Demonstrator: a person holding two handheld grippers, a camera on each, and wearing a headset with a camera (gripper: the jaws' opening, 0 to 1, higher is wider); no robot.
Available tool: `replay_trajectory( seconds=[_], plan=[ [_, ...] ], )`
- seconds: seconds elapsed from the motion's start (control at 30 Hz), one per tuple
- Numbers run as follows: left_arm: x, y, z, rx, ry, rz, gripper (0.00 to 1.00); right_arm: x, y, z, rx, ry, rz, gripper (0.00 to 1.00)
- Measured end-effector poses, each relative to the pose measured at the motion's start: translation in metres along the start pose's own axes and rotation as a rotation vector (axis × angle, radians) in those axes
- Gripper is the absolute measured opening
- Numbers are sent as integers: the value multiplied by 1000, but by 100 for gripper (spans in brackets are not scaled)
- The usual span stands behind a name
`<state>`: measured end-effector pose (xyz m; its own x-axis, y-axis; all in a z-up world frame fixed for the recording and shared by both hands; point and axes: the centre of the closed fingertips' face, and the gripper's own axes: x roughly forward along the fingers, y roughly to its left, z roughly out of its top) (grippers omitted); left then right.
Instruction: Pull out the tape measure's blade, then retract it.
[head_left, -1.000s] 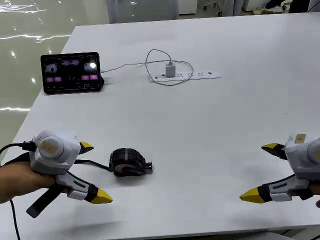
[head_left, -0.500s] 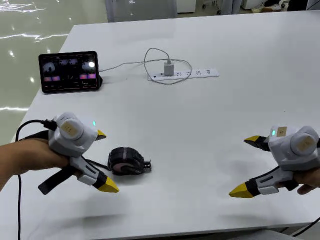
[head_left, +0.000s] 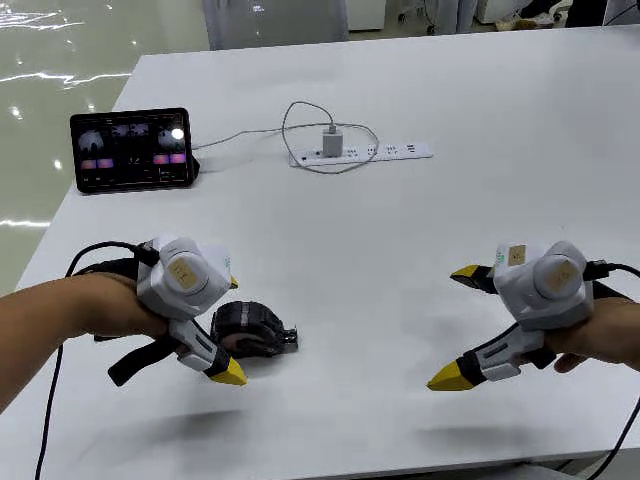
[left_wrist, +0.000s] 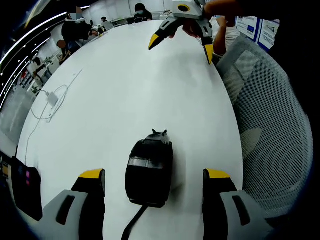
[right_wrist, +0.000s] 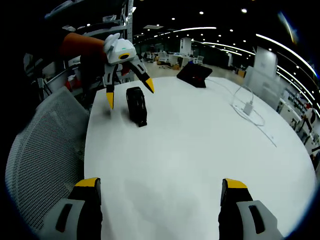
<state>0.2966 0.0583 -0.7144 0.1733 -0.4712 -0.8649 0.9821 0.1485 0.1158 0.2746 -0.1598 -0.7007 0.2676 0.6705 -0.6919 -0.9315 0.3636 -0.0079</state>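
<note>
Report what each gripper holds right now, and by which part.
Nothing is held. The left gripper is open, its jaws flanking the tape measure without touching it; the right gripper is open above the table.

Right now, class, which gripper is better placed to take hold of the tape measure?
Left. The left gripper is open with the tape measure between its jaws; the right gripper hovers far across the table.

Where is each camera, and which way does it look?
Head view: on the person's head, looking down at the table; both forearms show, holding the left gripper and right gripper.
Left gripper view: on the left gripper, facing the tape measure between its open jaws.
Right gripper view: on the right gripper, facing across the table toward the left gripper; its jaws show.
Shared: all three see the tape measure.
</note>
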Motion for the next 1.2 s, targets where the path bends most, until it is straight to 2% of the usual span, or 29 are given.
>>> replay_trajectory(
  seconds=[0.07,0.2,0.3,0.4,0.53,0.6,0.63,0.7,0.87,1.03,1.2],
  plan=[
    [2,2,1,3,-9,0,74,3,4,3,2,4,5,99],
    [3,5,4,4,-22,5,60,12,4,3,-4,8,20,99],
    [5,5,6,11,-24,4,58,16,7,5,-16,16,34,99],
    [7,6,6,21,-16,6,51,18,8,7,-25,19,42,99],
    [9,3,9,11,-16,-17,38,22,10,10,-34,21,51,99],
    [11,6,8,35,-2,-1,35,24,10,13,-40,23,55,99],
    [12,6,8,50,-1,-12,33,26,11,15,-43,19,63,99],
    [12,6,8,32,8,-8,33,27,12,18,-50,12,67,99],
    [13,6,6,47,27,1,32,34,9,26,-71,-1,70,99],
    [13,6,5,43,36,11,32,48,8,29,-80,4,80,99],
    [14,6,5,44,34,14,32,63,14,36,-99,5,94,99]
  ],
)
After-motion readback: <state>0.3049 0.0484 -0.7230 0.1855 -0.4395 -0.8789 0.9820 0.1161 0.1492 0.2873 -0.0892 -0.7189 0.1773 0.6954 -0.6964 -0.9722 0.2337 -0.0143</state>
